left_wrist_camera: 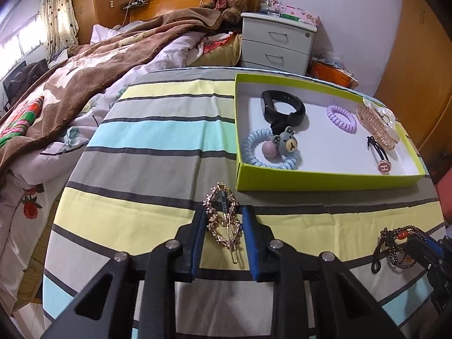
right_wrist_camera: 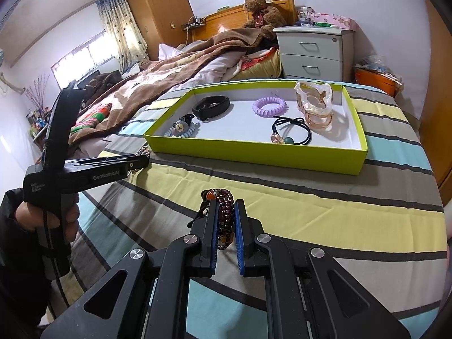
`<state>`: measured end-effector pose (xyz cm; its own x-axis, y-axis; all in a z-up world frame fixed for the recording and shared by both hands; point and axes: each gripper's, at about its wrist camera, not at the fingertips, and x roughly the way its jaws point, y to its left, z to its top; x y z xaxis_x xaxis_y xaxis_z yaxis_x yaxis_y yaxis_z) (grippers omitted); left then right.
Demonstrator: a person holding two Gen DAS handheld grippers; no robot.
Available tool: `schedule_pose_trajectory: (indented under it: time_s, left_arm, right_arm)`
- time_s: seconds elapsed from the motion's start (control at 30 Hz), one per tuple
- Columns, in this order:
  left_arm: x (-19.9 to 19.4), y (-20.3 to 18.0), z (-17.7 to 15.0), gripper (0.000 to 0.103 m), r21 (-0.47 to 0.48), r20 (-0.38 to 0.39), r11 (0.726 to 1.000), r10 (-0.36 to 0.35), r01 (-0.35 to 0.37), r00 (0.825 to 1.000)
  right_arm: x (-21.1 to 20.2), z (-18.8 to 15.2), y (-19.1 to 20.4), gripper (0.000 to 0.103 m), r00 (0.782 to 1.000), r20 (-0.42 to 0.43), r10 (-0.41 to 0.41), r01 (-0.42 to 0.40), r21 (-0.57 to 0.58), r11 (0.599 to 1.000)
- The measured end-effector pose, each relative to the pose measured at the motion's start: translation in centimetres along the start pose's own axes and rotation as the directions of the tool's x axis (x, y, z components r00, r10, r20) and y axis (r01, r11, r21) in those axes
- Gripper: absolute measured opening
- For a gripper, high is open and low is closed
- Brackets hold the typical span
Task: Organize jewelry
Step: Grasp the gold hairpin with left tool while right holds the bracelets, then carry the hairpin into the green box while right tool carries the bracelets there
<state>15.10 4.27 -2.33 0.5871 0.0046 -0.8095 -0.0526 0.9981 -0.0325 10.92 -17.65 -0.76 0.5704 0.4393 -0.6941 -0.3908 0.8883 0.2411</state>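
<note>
From my left wrist view, my left hand-held gripper [left_wrist_camera: 222, 220] has its blue pads against the sides of a gold, leaf-patterned metal hair clip [left_wrist_camera: 224, 220] lying on the striped bedsheet [left_wrist_camera: 147, 130] near the bed's front edge; whether the pads truly press it I cannot be sure, though the jaws stand narrow around it. In that view my right hand-held gripper [left_wrist_camera: 421, 245] is cut off at the right border, with only a tangle of dark beaded bracelet with an orange bead [left_wrist_camera: 395, 243] showing beside it. The right wrist view makes that plain: the jaws are clamped narrow on the bracelet, whose strands bunch between the pads. There the left gripper appears from the side in my hand [right_wrist_camera: 67, 214], and its body hides the hair clip almost wholly. The lime-green cardboard box [left_wrist_camera: 310, 180] sits toward the bed's far right. Its blue coiled hair tie with a grey bear charm [left_wrist_camera: 271, 152] is clear from the left but half hidden behind the box wall from the right, whereas the translucent pink claw clip [right_wrist_camera: 315, 107] stands fuller in the right view.
</note>
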Motion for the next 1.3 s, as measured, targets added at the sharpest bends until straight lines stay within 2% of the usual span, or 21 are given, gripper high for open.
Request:
schedule_pose_trajectory:
  time_s: [0.43,0.8,1.3]
  left_arm:
    - [-1.7,0.8,-0.3,0.024,-0.012,0.031,1.000,-0.018,0.019,0.999]
    - [-4.1,0.0,0.1,0.024,0.017,0.070,0.998,-0.055,0.054,0.996]
    - [-6.9,-1.7,3.3,0.024,0.059,0.150,0.993,-0.112,0.104,0.982]
  right_arm:
    - [-0.6,0.2,0.1,0.011,1.000,0.024,-0.001,0.001,0.009,1.000]
    - [-2.2,1.0,0.7,0.011,0.998,0.063,0.001,-0.002,0.006,1.000]
    - [-4.3,4.1,0.9,0.011,0.989,0.144,-0.030,0.031,-0.008,0.999]
